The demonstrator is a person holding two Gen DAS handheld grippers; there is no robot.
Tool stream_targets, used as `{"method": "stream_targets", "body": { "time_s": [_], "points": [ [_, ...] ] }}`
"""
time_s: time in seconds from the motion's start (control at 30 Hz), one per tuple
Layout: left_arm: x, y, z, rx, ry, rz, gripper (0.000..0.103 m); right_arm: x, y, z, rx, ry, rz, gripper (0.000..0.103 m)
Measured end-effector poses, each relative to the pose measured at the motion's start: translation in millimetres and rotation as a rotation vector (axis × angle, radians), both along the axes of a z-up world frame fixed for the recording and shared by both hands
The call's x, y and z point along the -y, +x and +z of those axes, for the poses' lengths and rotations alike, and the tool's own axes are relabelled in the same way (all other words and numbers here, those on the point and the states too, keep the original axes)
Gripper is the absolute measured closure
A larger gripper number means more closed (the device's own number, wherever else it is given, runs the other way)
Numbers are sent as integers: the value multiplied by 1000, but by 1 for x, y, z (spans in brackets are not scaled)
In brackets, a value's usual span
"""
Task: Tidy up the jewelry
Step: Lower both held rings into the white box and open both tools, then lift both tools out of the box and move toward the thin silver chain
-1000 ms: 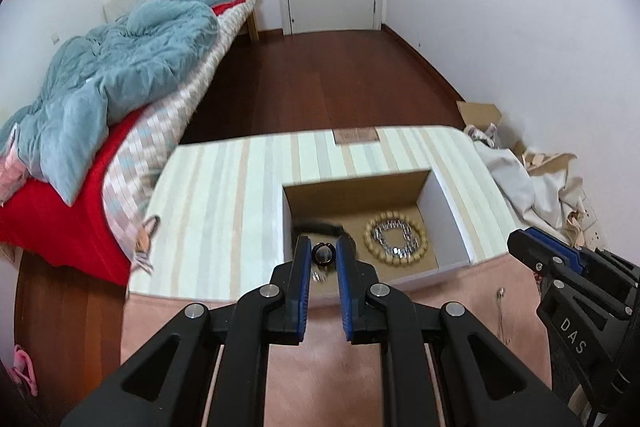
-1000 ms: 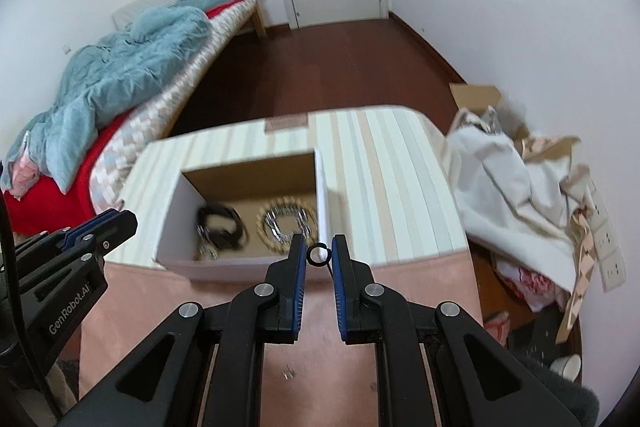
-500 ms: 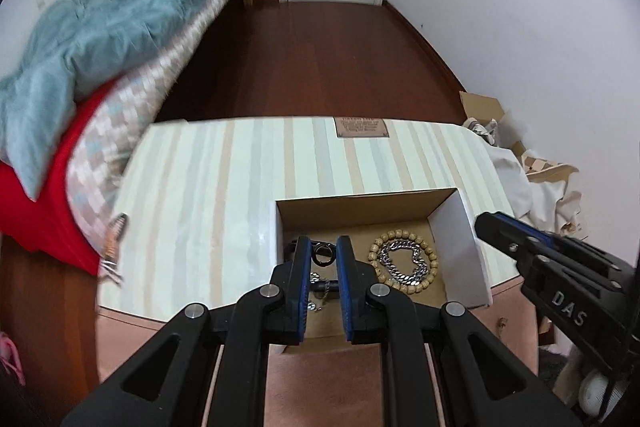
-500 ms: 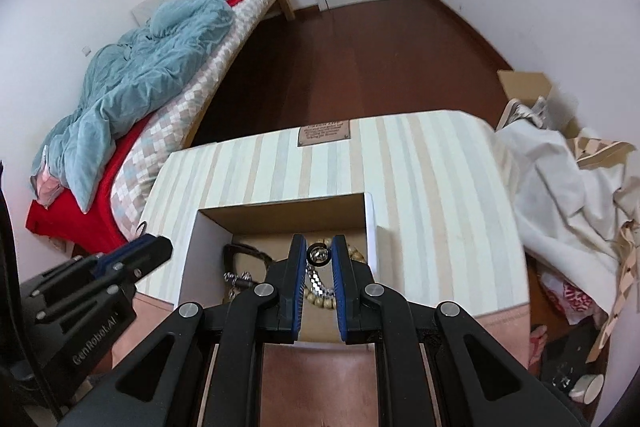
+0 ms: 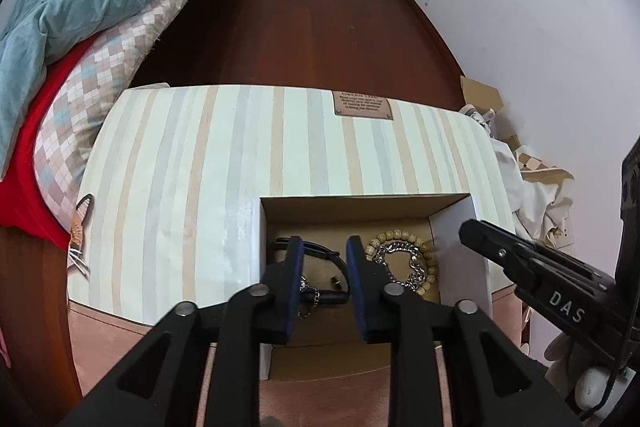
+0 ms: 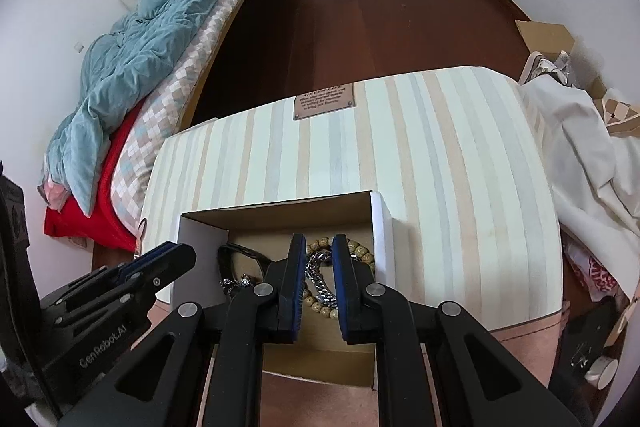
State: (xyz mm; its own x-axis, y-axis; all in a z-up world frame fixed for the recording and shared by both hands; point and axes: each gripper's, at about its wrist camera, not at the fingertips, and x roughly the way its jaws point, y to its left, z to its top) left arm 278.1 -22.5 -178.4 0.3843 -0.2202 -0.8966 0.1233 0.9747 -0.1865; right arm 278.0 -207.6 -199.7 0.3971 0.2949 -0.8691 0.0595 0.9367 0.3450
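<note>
While the beaded bracelet (image 5: 404,259) and silver chain (image 6: 320,281) lay inside the cardboard box (image 5: 452,223), I held my left gripper (image 5: 322,247) spread apart above the black band (image 5: 320,251), my right gripper (image 6: 319,243) parted, empty, over the chain, striped table (image 5: 180,187) beyond.

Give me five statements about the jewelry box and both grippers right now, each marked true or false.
1. The cardboard box sits on a striped cloth. True.
2. The left gripper grips a ring. False: its jaws are open and empty.
3. A silver chain lies inside the beaded bracelet. True.
4. The box has a lid on. False: it is open.
5. The right gripper hangs over the bed. False: over the box.
</note>
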Motion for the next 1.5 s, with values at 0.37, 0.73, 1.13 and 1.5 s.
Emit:
{"method": "stream_targets", "body": {
  "time_s": [0.37,0.73,1.13,1.5],
  "points": [
    [-20,-19,17,92,138,83,6,3,-22,29,54,-210,-45,31],
    [-31,-58,21,169,249,111,2,-14,-65,36,84,-428,-39,0],
    [-34,-116,69,261,245,113,2,-28,-123,86,183,-440,-55,0],
    [-42,-173,117,354,225,144,2,-34,-187,137,270,-415,-75,0]
  ]
}}
